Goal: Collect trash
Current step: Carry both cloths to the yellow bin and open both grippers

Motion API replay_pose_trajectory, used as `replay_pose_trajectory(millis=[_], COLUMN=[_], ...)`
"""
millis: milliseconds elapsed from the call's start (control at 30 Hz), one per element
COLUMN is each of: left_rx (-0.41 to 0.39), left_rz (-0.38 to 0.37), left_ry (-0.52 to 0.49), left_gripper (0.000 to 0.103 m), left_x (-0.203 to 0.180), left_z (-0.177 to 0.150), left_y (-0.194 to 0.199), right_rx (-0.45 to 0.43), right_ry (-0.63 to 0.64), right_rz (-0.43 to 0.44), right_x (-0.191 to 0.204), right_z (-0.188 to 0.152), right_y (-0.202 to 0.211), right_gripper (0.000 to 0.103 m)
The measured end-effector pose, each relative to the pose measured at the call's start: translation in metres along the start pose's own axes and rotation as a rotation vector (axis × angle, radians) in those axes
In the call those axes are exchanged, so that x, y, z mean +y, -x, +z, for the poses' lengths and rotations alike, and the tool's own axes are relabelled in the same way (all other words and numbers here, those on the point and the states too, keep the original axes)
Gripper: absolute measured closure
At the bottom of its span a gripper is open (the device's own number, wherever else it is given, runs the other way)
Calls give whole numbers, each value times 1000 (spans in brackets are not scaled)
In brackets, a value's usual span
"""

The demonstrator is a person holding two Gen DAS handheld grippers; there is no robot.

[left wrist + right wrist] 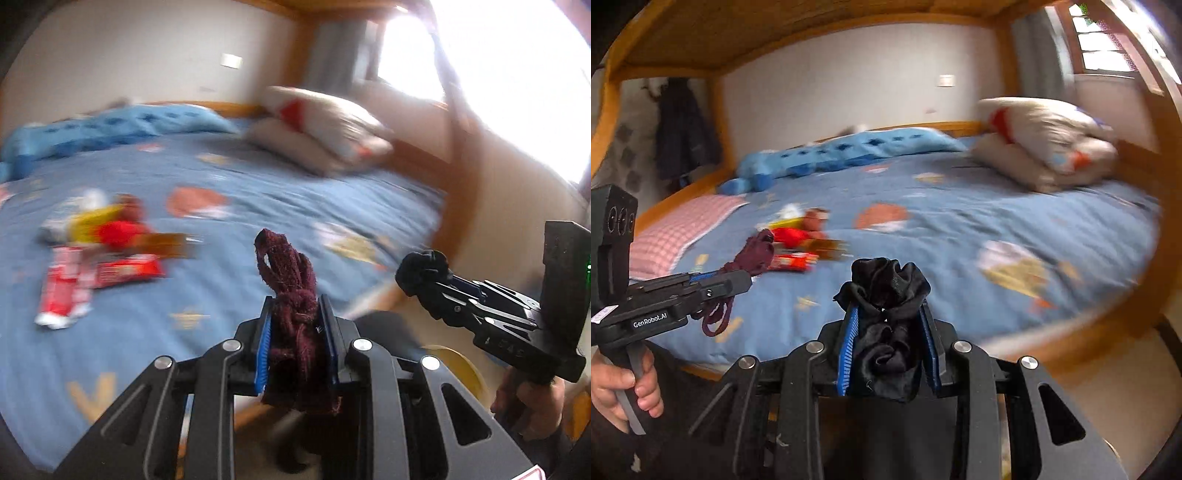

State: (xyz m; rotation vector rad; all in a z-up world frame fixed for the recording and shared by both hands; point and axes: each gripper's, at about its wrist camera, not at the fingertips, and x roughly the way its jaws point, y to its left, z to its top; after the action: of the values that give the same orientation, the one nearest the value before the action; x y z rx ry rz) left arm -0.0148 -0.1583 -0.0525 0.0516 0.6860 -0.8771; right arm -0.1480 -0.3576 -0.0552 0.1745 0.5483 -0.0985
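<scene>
My left gripper (295,314) is shut on a knotted maroon cloth strip (291,288), held above the near edge of the bed. It also shows in the right wrist view (738,275), with the maroon strip (753,254) dangling from it. My right gripper (888,317) is shut on a black satin scrunchie (886,288); it shows at the right of the left wrist view (417,280). A pile of wrappers (99,243), red, yellow and white, lies on the blue sheet to the left; in the right wrist view it (798,240) is blurred.
The blue patterned bed sheet (960,229) fills the wooden bunk frame (1108,332). Two stacked pillows (1045,144) lie at the right end, a rolled blue quilt (842,151) along the wall, a pink checked pillow (679,229) at left. A window (498,74) glares at right.
</scene>
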Motion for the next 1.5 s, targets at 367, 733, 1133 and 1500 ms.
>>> replay_pose_trajectory(millis=[367,733,1133,1500], left_rx=[224,397,531,498], left_rz=[-353,-434,-524,-554], left_ry=[-237,-355,-407,-346], left_gripper=[79,79,79,26], left_x=[-155,-227,-264,-258], left_z=[-25,-71,-107,-91], left_y=[-86,-130,-169,-175], right_rx=[183,248,248,238], right_ry=[-224,-349,-438,-462], right_rz=[-320,-461,-549,-558], right_x=[-110,-160,-190,-195], right_z=[-99,-155,-168,-170], right_y=[70,102,130,139], right_gripper=[73,26,25,23])
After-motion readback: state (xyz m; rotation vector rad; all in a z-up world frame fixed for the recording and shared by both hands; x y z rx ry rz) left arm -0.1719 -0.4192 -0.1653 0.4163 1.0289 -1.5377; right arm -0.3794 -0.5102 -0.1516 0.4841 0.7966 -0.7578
